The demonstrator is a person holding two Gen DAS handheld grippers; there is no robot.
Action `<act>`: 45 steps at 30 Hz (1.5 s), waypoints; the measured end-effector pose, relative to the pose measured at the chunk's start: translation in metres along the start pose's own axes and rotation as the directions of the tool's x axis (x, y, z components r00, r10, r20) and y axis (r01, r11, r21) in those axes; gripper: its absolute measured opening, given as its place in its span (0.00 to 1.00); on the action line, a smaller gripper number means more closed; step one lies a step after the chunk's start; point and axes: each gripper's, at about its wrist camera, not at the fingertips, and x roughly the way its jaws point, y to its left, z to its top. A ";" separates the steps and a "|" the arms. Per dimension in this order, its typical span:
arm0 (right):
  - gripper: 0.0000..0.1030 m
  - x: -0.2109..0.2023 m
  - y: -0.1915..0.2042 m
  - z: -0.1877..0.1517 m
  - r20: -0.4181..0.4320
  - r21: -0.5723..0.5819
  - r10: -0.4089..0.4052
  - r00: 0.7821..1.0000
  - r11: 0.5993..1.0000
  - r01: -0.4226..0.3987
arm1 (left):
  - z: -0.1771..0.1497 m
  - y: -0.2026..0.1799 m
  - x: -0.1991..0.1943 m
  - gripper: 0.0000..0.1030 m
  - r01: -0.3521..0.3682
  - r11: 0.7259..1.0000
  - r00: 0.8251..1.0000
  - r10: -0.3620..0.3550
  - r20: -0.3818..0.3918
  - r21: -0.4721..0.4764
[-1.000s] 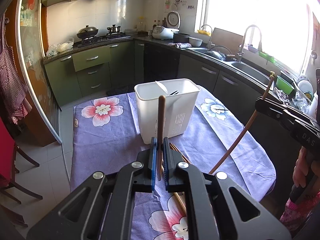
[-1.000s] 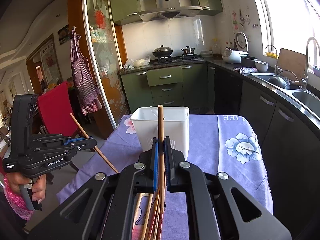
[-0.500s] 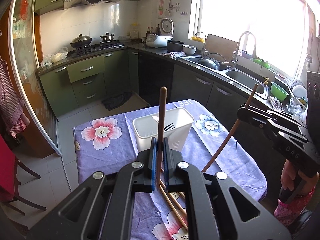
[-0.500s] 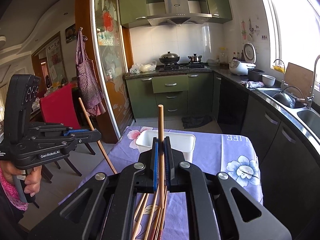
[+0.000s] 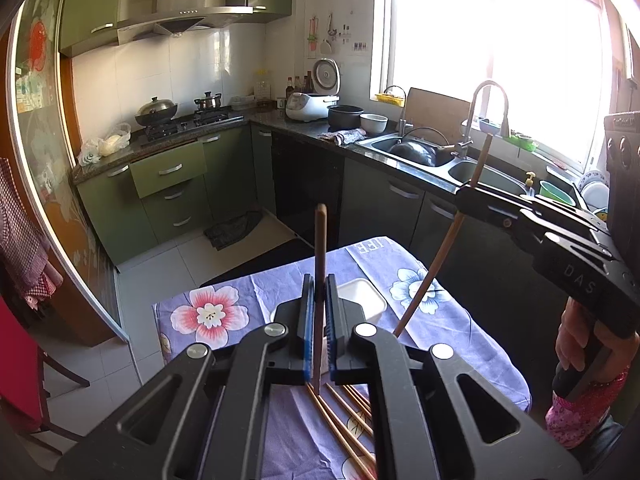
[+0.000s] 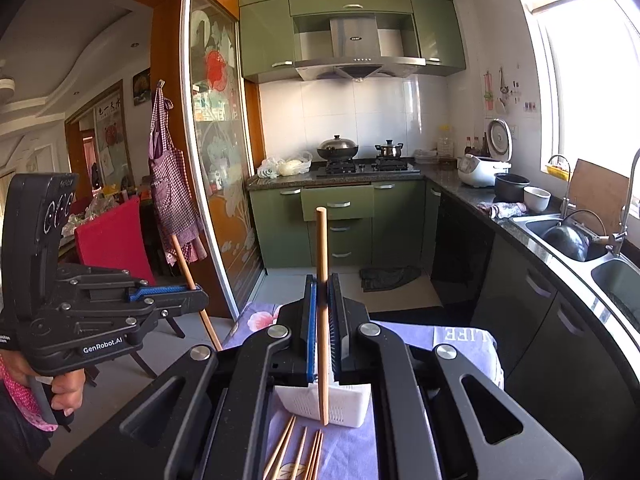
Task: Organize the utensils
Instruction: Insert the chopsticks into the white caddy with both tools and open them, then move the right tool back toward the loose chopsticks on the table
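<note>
Chopsticks are clamped one in each gripper; the left gripper (image 5: 319, 316) is closed tight on a dark chopstick (image 5: 320, 248), which is held upright between the blue pads, its top well above the jaws and its lower tip just below them; the right gripper (image 6: 322, 320) is likewise closed on a lighter chopstick (image 6: 322, 280), also held near vertical, its lower end seen hanging in front of the holder's perforated wall. Directly below and nearest to both grippers, loose chopsticks (image 5: 340, 428) are left lying flat on the purple flowered tablecloth (image 5: 460, 344), fanned roughly along the line of the fingers. Just beyond them, ahead of and beneath the fingertips, the white utensil holder (image 6: 340, 404) is set on the table, its open mouth (image 5: 360, 296) turned upward. The coming move is judged to turn on this: each stick's long axis is already upright, and the holder lies forward and below, so a short advance and a straight descent are called for. Neither hand can be said with certainty to be nearer. Farther off, green cabinets (image 6: 340, 216), a stove and a sink are seen.
</note>
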 end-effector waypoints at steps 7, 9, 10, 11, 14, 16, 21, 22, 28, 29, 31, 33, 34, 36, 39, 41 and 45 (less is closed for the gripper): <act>0.06 0.025 -0.011 0.047 0.033 -0.007 -0.029 0.999 1.000 0.029 | 0.033 0.002 0.003 0.04 -0.024 0.999 0.998 0.023 0.054 0.023; 0.06 0.039 -0.014 0.048 0.026 -0.006 -0.042 0.999 0.999 0.042 | 0.035 0.001 0.010 0.04 -0.021 0.999 0.999 0.020 0.049 0.026; 0.06 0.047 -0.016 0.047 0.019 -0.001 -0.041 0.999 0.999 0.041 | 0.034 0.002 0.013 0.04 -0.016 1.000 0.999 0.015 0.043 0.025; 0.06 0.054 -0.018 0.044 0.015 0.003 -0.041 0.999 0.999 0.041 | 0.033 0.002 0.017 0.04 -0.011 1.000 0.999 0.010 0.036 0.026; 0.06 0.075 -0.024 0.032 0.008 0.012 -0.053 0.999 0.999 0.053 | 0.026 0.007 0.027 0.04 -0.006 1.000 1.000 0.006 0.016 0.013; 0.06 0.090 -0.031 0.023 -0.023 0.030 -0.050 0.998 0.998 0.051 | 0.022 0.012 0.034 0.04 -0.006 1.000 1.000 0.006 -0.003 0.006; 0.06 0.117 -0.041 -0.009 -0.099 0.052 -0.062 0.993 0.996 0.067 | 0.004 0.014 0.040 0.04 -0.013 1.000 0.999 0.013 -0.038 0.004; 0.06 0.121 -0.043 -0.017 -0.115 0.056 -0.065 0.991 0.996 0.072 | -0.001 0.013 0.041 0.04 -0.013 1.000 0.999 0.014 -0.045 0.005; 0.19 0.143 -0.045 -0.050 -0.201 0.064 -0.047 0.979 0.996 0.061 | -0.025 0.009 0.050 0.06 0.016 1.000 0.995 -0.014 -0.098 0.017; 0.27 0.140 -0.045 -0.053 -0.197 0.066 -0.045 0.979 0.996 0.059 | -0.028 0.008 0.053 0.07 0.022 1.000 0.994 -0.020 -0.106 0.022; 0.28 0.131 -0.044 -0.053 -0.179 0.068 -0.046 0.983 0.996 0.059 | -0.035 0.004 0.054 0.15 0.044 0.998 0.992 -0.039 -0.117 0.035; 0.28 0.115 -0.045 -0.051 -0.155 0.077 -0.042 0.987 0.996 0.055 | -0.040 0.000 0.056 0.21 0.064 0.997 0.991 -0.058 -0.123 0.044; 0.30 0.105 -0.045 -0.050 -0.143 0.080 -0.039 0.989 0.996 0.050 | -0.042 -0.003 0.056 0.24 0.077 0.996 0.990 -0.070 -0.122 0.047; 0.30 0.085 -0.045 -0.051 -0.123 0.075 -0.029 0.992 0.996 0.038 | -0.048 -0.009 0.057 0.25 0.099 0.993 0.988 -0.091 -0.126 0.061; 0.39 0.059 -0.045 -0.057 -0.117 0.056 0.001 0.993 0.998 0.006 | -0.055 -0.021 0.058 0.25 0.138 0.986 0.984 -0.125 -0.129 0.098; 0.44 0.045 -0.048 -0.067 -0.118 0.038 0.016 0.993 0.999 -0.011 | -0.062 -0.032 0.063 0.25 0.164 0.976 0.980 -0.145 -0.137 0.145; 0.44 0.016 -0.056 -0.089 -0.123 0.014 0.009 0.992 1.000 -0.007 | -0.080 -0.061 0.084 0.25 0.216 0.942 0.969 -0.174 -0.175 0.259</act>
